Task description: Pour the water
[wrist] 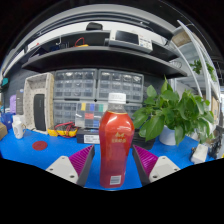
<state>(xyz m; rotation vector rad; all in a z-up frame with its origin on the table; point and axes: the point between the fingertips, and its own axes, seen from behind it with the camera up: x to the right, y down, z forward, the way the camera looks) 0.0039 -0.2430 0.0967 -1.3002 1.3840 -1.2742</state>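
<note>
A red bottle (116,148) with a white cap and a white label near its base stands upright between my fingers, its cap rising well above them. My gripper (114,150) is shut on the red bottle: both magenta pads (84,157) lie against its sides at mid height. Blue table (45,155) shows on both sides of the bottle's base. I cannot tell whether the base rests on the table or hangs just above it. No cup or glass for the water is plainly in view.
A leafy green plant (176,108) in a white pot stands beyond the fingers to the right, with a small white object (200,153) beside it. To the left are a wooden arched box (38,100) and a red disc (39,145). Shelves of bins (100,85) line the back.
</note>
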